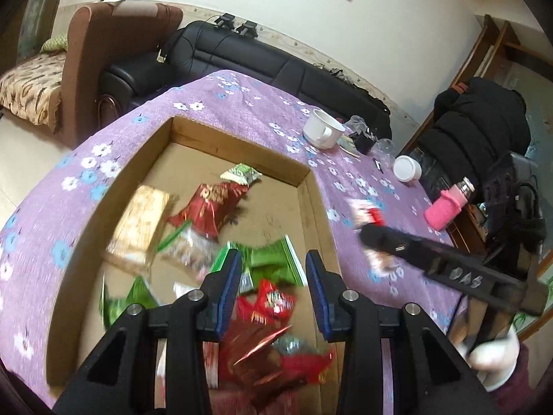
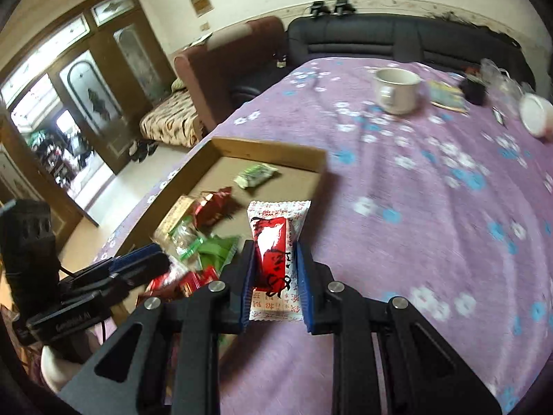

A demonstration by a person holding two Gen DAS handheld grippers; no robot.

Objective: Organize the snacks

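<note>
A red-and-white snack packet [image 2: 274, 259] is pinched between the fingers of the right gripper [image 2: 274, 269], held above the purple flowered table [image 2: 414, 242], just beside the cardboard box [image 2: 269, 154]. The left gripper [image 1: 273, 273] hangs over the box's heap of snacks [image 1: 269, 304], fingers parted and gripping nothing.

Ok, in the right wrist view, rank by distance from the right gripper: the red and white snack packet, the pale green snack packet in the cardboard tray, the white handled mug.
1. Red and white snack packet: clamped between the right gripper pads.
2. Pale green snack packet: beyond, up and left, in the cardboard tray.
3. White handled mug: farthest, upper right on the purple floral tablecloth.
</note>
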